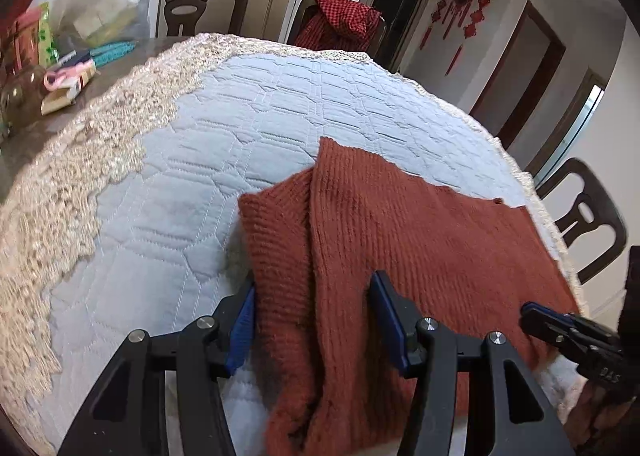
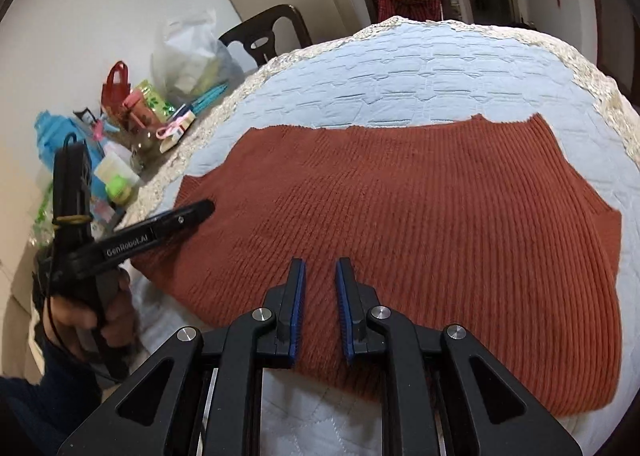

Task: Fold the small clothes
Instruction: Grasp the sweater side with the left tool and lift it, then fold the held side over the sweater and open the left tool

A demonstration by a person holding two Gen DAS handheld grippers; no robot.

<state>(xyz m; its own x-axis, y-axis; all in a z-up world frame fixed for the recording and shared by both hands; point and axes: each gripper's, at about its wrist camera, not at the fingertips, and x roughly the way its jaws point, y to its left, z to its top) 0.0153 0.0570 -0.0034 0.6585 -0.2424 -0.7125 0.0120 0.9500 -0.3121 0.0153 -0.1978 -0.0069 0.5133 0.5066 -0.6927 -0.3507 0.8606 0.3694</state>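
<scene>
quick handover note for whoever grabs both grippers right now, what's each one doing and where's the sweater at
Left gripper: open, jaws wide, straddling a bunched fold at the left end of the rust knit sweater; not clamped.
Right gripper: open, narrow gap, hovering over the sweater's near edge, holding nothing.
The sweater lies mostly flat on the blue quilted mat on the table; one end is doubled over.
Done: laid out, one fold begun at the left.
Left: probably grip that end, finish the folds and square it up.

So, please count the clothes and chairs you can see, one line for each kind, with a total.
Rust knitted sweater on the table: 1
Red checked garment on a chair back: 1
Dark wooden chairs: 3
Total: 5
</scene>
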